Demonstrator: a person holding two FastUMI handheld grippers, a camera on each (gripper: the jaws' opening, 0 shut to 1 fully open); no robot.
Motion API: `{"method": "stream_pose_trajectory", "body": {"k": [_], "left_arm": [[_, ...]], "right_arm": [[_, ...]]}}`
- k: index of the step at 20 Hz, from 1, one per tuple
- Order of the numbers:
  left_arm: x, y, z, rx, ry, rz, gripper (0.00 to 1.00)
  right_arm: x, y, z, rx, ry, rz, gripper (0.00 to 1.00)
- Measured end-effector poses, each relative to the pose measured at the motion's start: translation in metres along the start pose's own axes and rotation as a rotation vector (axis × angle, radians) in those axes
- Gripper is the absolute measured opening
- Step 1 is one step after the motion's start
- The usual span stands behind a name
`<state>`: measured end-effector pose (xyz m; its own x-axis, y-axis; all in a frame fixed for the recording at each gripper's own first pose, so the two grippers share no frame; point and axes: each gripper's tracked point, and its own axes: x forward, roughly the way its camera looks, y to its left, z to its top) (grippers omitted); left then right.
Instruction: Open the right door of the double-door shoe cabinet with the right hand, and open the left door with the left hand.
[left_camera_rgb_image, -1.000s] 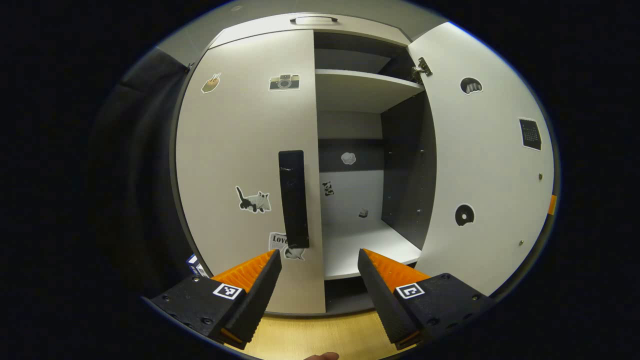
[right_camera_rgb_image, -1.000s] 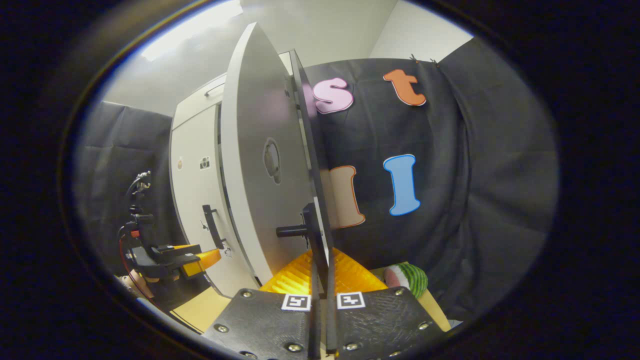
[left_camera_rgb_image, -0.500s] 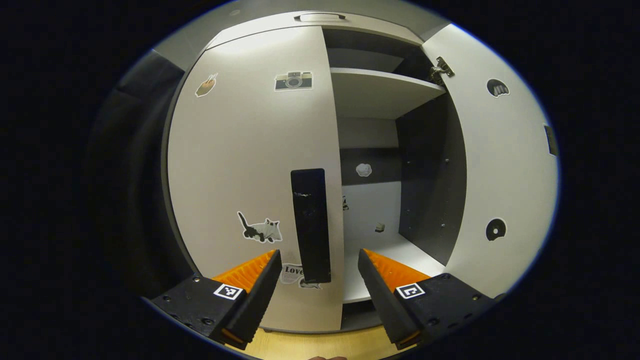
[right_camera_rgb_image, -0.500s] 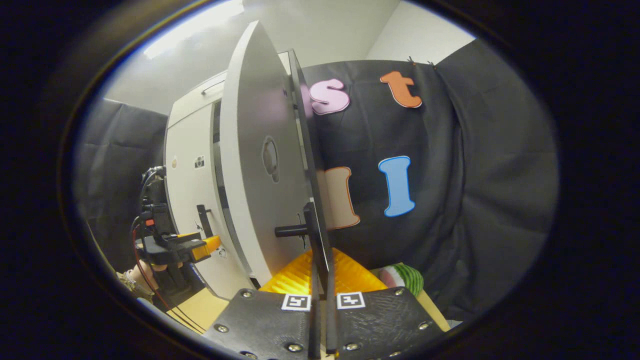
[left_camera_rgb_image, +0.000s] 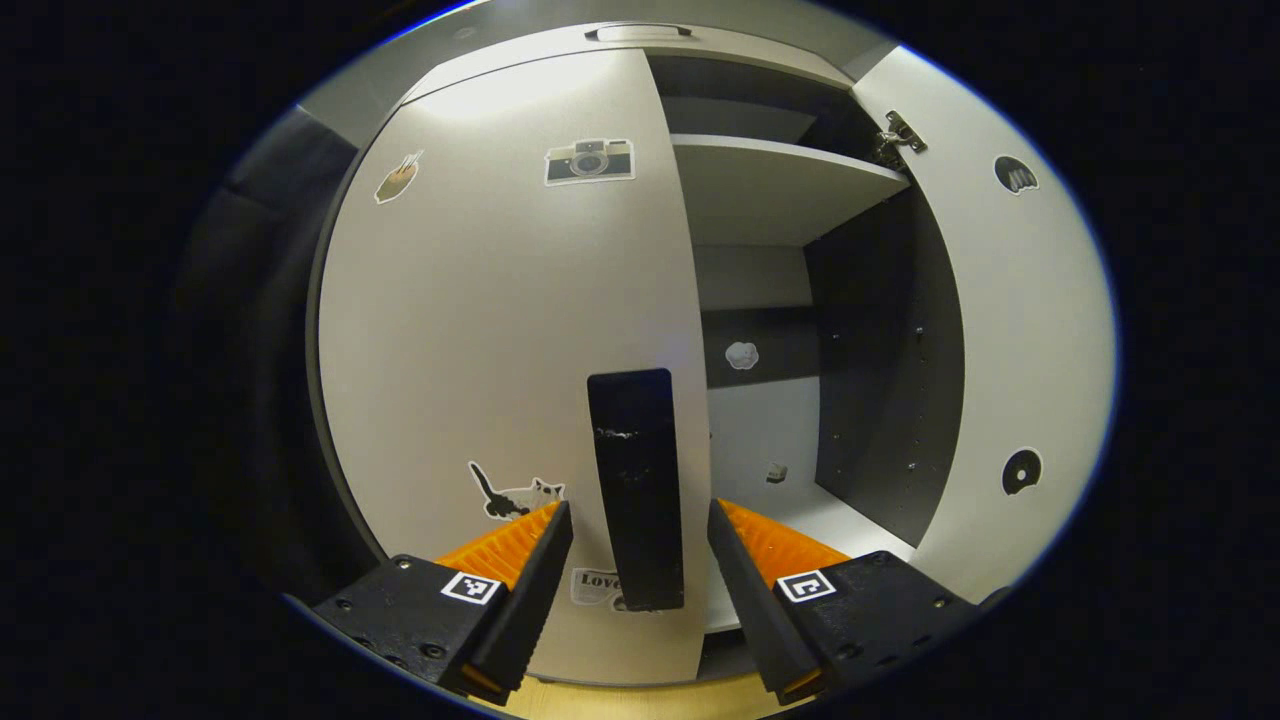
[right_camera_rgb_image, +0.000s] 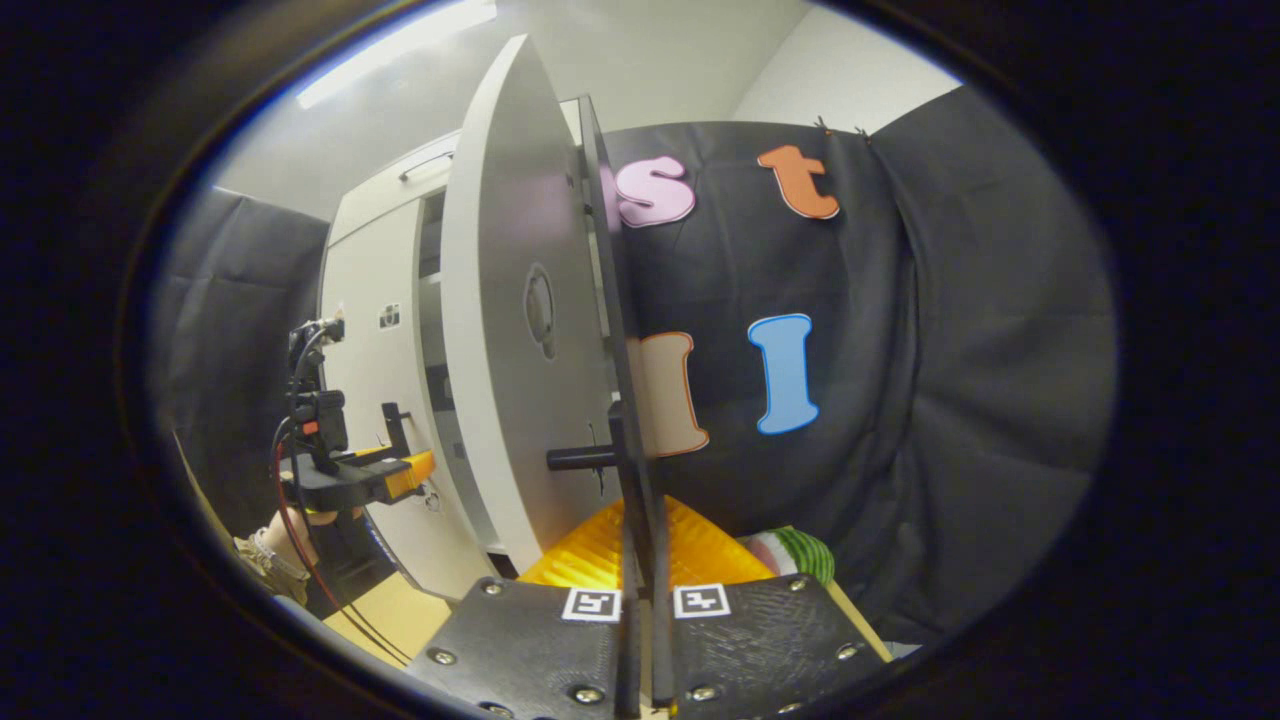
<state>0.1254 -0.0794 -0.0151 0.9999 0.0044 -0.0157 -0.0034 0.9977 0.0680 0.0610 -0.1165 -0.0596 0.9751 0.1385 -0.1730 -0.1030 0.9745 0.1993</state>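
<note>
In the left gripper view the left gripper (left_camera_rgb_image: 640, 520) is spread wide, its two fingers standing on either side of the left handle (left_camera_rgb_image: 636, 488), a dark upright bar, with a gap on each side so nothing is gripped. That handle sits on the left door (left_camera_rgb_image: 500, 330), which lies closed against the cabinet (left_camera_rgb_image: 640, 32) and carries a camera sticker (left_camera_rgb_image: 589, 161) and a cat sticker (left_camera_rgb_image: 512, 494). The right door (left_camera_rgb_image: 1020, 340) is swung open, baring a shelf (left_camera_rgb_image: 780, 185) inside. In the right gripper view the right gripper (right_camera_rgb_image: 640, 570) is closed tight on the edge of the right door (right_camera_rgb_image: 520, 330), which runs edge-on up between its fingers, just beside the right handle (right_camera_rgb_image: 583, 457). Farther left the left gripper (right_camera_rgb_image: 395, 475) hangs at the left door (right_camera_rgb_image: 370, 350), near its handle, with a hand (right_camera_rgb_image: 270, 555) below it. A striped green ball (right_camera_rgb_image: 795, 555) lies low by the booth wall
</note>
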Motion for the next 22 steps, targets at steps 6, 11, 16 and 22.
{"method": "stream_pose_trajectory", "body": {"k": [6, 11, 16, 22], "left_arm": [[0.002, 0.003, 0.001, -0.007, -0.010, 0.024, 0.71], [0.003, -0.002, 0.000, -0.018, -0.009, 0.017, 0.35], [0.001, -0.002, -0.001, -0.059, 0.011, -0.007, 0.28], [-0.007, -0.003, -0.003, -0.076, 0.025, -0.025, 0.28]], "right_arm": [[0.001, -0.001, 0.000, -0.008, -0.002, -0.006, 0.05], [0.001, -0.001, 0.000, 0.001, -0.006, -0.006, 0.05], [0.001, -0.001, -0.001, 0.002, -0.005, -0.012, 0.05], [0.001, -0.002, 0.000, -0.022, -0.001, -0.021, 0.05]]}}
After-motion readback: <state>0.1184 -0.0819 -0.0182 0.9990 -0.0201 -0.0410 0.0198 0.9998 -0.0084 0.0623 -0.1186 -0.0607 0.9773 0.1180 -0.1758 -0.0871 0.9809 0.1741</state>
